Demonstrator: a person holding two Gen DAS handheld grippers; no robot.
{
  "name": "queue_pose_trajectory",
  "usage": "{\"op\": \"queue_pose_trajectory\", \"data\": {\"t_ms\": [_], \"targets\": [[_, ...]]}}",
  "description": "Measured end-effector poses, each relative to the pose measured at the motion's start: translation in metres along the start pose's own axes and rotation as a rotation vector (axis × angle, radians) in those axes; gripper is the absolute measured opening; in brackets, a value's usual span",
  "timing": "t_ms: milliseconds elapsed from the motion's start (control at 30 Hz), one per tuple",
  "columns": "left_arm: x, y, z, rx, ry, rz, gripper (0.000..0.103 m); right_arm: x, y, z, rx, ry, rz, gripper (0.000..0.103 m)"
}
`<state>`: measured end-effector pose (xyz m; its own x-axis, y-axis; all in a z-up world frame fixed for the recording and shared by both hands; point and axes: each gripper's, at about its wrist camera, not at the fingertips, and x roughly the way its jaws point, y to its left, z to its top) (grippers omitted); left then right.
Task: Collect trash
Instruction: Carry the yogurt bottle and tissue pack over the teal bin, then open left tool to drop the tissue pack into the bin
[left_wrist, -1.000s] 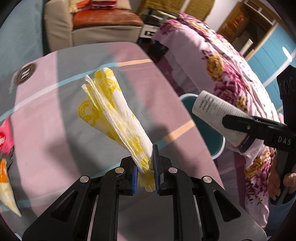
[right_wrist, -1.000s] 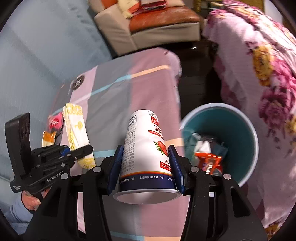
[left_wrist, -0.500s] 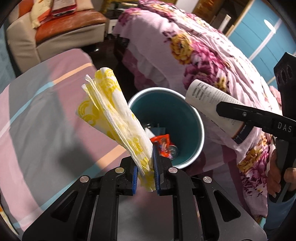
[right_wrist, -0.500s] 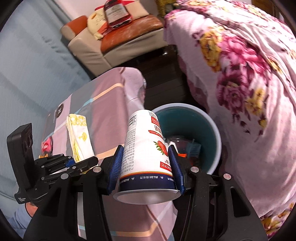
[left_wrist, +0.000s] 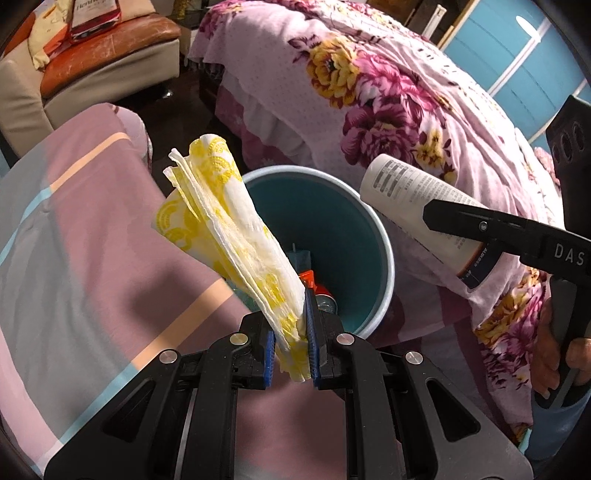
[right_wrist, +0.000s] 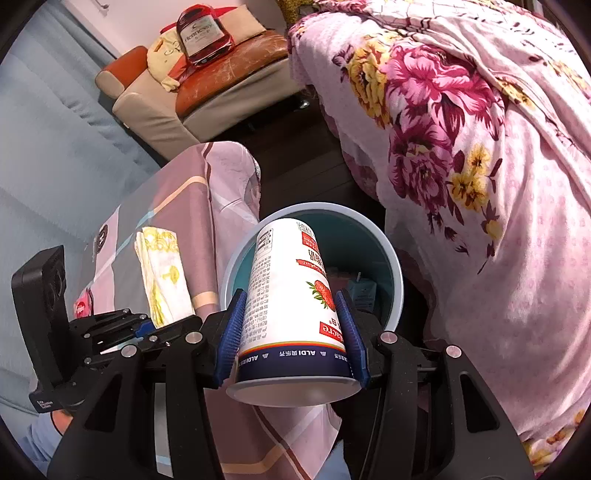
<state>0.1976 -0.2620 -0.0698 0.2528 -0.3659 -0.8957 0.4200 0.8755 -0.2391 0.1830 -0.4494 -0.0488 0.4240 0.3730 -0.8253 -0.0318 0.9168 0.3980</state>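
Change since the earlier frames: I have carried both grippers off the striped tabletop toward the bin; a second ago the left wrist view showed only a sliver of its rim, and now the whole mouth lies open ahead.
Table cloth (left_wrist: 85, 266): pink, grey and peach stripes, filling the left of the left wrist view; its edge overlaps the bin's near left rim.
Left gripper (left_wrist: 290, 354): my blue pads are clamped on the lower end of the napkin; the jaws are nearly together.
Napkin (left_wrist: 225, 225): white with yellow print, folded, tilting up and left from the pads; its far end sits over the bin's left rim in the left wrist view.
Trash bin (left_wrist: 384, 254): teal inside, pale rim, on the floor between the table and the bed; it holds a red wrapper (left_wrist: 308, 277) and a blue carton (right_wrist: 360, 291).
Right gripper (right_wrist: 291, 336): pads pressed on both sides of the cup, near its open rim.
Yogurt cup (right_wrist: 288, 295): white, strawberry print, dark blue band; base pointing away, in front of the bin's mouth.
Bed cover (right_wrist: 480, 184): pink floral, right of the bin.
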Motion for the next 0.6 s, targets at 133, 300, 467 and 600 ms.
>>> {"op": "queue_pose_trajectory", "data": {"t_ms": [133, 300, 467, 600], "targets": [[0.007, -0.003, 0.005, 0.005, 0.008, 0.0, 0.016, 0.003, -0.005, 0.001, 0.013, 0.001, -0.001, 0.047], [0.011, -0.003, 0.009, 0.003, 0.009, 0.0, 0.024, 0.006, -0.008, 0.002, 0.018, 0.003, -0.009, 0.047], [0.013, -0.001, 0.01, -0.004, -0.008, 0.011, 0.062, 0.007, -0.009, 0.003, 0.023, 0.003, -0.019, 0.047], [0.01, 0.002, 0.009, -0.011, -0.023, 0.026, 0.081, 0.01, -0.009, 0.004, 0.027, 0.008, -0.026, 0.047]]}}
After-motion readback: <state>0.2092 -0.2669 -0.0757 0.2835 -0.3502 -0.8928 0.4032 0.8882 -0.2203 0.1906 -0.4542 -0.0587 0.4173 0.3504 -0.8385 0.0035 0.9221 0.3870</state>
